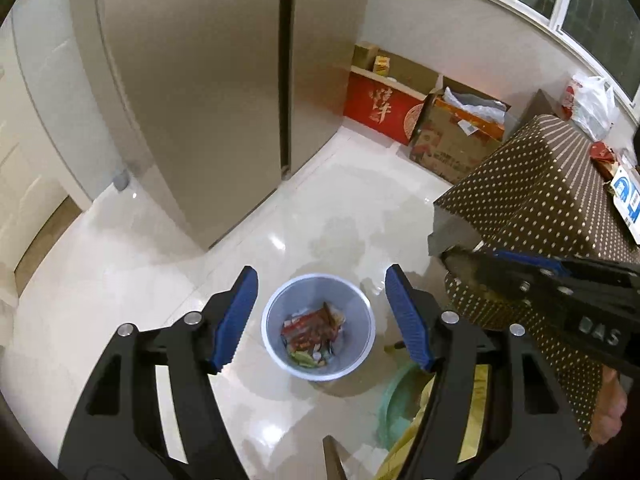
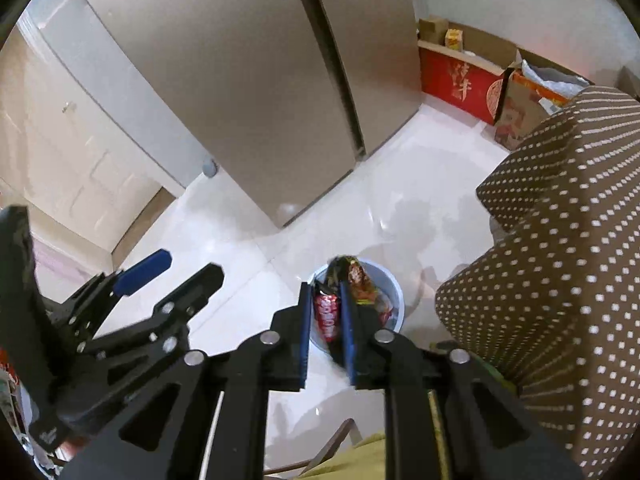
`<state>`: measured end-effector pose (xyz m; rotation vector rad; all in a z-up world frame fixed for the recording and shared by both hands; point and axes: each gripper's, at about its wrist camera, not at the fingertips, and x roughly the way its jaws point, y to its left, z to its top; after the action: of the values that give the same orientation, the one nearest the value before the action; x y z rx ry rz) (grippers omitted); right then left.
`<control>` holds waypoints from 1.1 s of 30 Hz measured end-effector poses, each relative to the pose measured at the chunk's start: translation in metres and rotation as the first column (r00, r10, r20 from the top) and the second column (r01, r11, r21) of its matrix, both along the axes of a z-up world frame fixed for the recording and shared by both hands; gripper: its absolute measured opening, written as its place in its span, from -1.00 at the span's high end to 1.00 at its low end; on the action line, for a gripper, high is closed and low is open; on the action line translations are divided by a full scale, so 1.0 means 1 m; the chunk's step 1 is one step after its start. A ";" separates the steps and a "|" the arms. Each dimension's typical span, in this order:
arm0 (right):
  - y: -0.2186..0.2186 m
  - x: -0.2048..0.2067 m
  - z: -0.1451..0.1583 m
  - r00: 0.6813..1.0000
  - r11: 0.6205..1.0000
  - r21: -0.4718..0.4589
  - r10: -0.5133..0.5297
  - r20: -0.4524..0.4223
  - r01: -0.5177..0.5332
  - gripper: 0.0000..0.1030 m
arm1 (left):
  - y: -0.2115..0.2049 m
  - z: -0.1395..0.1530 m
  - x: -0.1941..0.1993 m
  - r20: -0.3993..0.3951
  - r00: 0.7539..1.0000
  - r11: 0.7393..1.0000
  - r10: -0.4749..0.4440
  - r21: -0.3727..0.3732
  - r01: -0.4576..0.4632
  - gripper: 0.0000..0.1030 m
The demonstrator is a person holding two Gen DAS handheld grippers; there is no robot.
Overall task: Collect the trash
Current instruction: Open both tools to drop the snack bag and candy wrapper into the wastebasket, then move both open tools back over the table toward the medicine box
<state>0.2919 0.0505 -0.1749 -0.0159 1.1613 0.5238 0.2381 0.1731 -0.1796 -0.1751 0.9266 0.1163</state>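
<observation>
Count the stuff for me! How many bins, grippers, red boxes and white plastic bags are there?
bin: 1
grippers: 2, the left gripper and the right gripper
red box: 1
white plastic bag: 1
Total: 5

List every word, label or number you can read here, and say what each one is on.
"DAS": raised letters on the right gripper, seen from the left wrist.
Red box: large gold characters, too blurred to read.
Red wrapper between the right gripper's fingers: white lettering, unreadable.
Blue-and-white carton: print too small.
Fridge badge: blurred.
</observation>
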 end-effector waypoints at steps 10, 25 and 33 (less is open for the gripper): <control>-0.002 -0.009 -0.002 1.000 1.000 -0.013 -0.018 0.013 0.018 -0.23 | 0.018 -0.003 -0.020 -0.002 0.998 0.998 0.063 -0.006 -0.063 -0.27; -0.057 -0.023 0.052 0.989 0.997 0.032 -0.076 0.129 0.072 -0.23 | -0.019 0.033 -0.012 0.068 0.997 1.000 -0.021 -0.002 0.021 -0.41; -0.133 -0.029 0.079 0.958 0.978 0.050 -0.207 0.200 0.202 -0.37 | -0.082 0.057 0.002 0.116 0.979 0.986 -0.166 0.002 0.167 -0.56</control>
<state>0.2625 -0.0827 -0.0961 0.0735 0.9418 0.3461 0.2397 0.0912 -0.1222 -0.1094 0.8222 -0.0525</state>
